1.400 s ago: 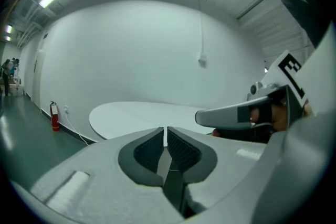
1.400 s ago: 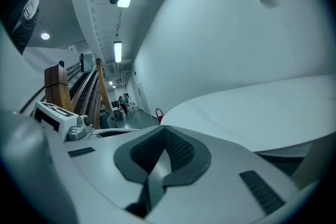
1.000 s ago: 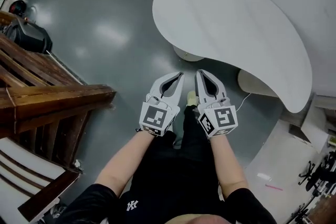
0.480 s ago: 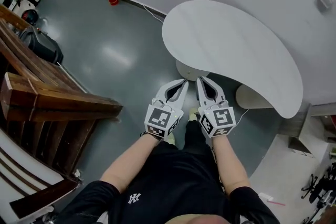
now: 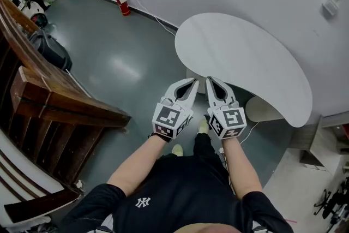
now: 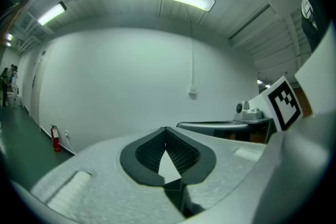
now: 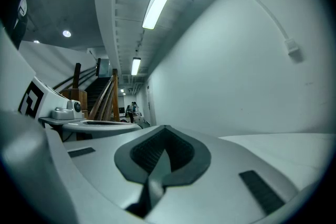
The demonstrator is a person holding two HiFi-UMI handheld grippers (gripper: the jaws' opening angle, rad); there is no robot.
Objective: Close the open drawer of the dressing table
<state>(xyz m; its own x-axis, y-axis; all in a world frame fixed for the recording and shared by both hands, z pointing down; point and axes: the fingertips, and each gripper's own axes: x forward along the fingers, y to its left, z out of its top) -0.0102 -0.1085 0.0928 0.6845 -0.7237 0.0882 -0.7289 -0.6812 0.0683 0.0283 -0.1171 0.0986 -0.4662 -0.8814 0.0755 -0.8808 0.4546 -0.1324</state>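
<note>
Only writing: NY logo [image 5: 143, 203] on shirt [image 5: 180, 185]; left gripper [image 5: 194, 81], right gripper [image 5: 209, 79] fingers closed, empty.

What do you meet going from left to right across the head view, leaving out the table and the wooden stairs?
black bag → red fire extinguisher → left gripper → right gripper → white wall box

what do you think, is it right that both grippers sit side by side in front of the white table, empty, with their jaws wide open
Wrong on the jaws: the left gripper and right gripper are both shut, tips together, as each gripper view shows. The rest stands: side by side in front of the white table, empty.
</note>
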